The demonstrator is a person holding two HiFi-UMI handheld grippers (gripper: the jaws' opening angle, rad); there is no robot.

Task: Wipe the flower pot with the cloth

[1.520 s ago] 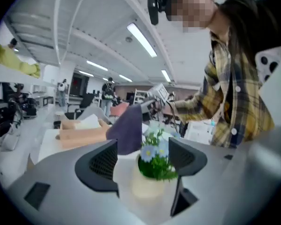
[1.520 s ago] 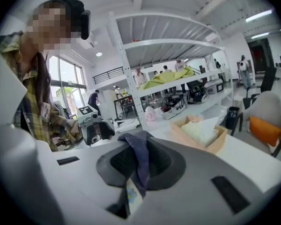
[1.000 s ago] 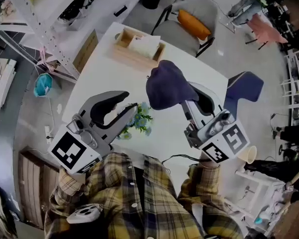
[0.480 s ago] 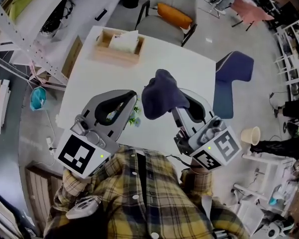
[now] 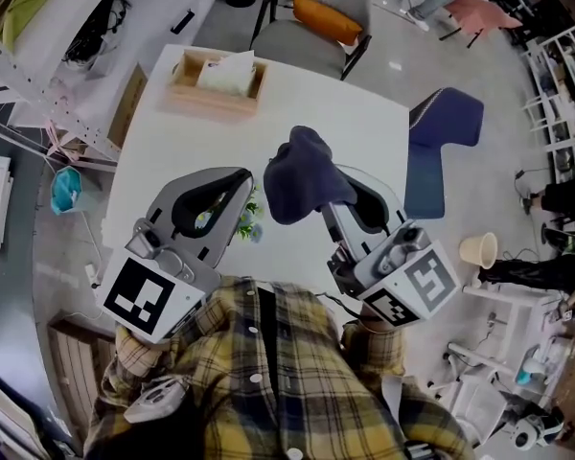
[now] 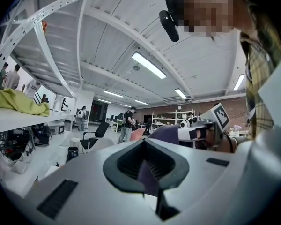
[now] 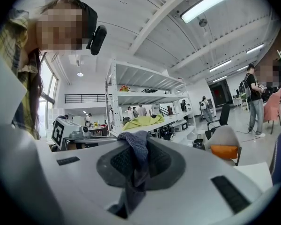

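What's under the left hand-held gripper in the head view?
Green leaves poke out beside the left hand-held gripper, above the table. The pot itself is covered by it.

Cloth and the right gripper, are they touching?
Touching. The right gripper view shows the cloth pinched between the shut jaws of the right gripper, with its end bunched over the tips.

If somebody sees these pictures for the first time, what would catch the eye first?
The dark blue cloth bunched in the right gripper, above the middle of the white table. Next, the left gripper, shut on a thin purple edge, over a small green plant at the table's near side.
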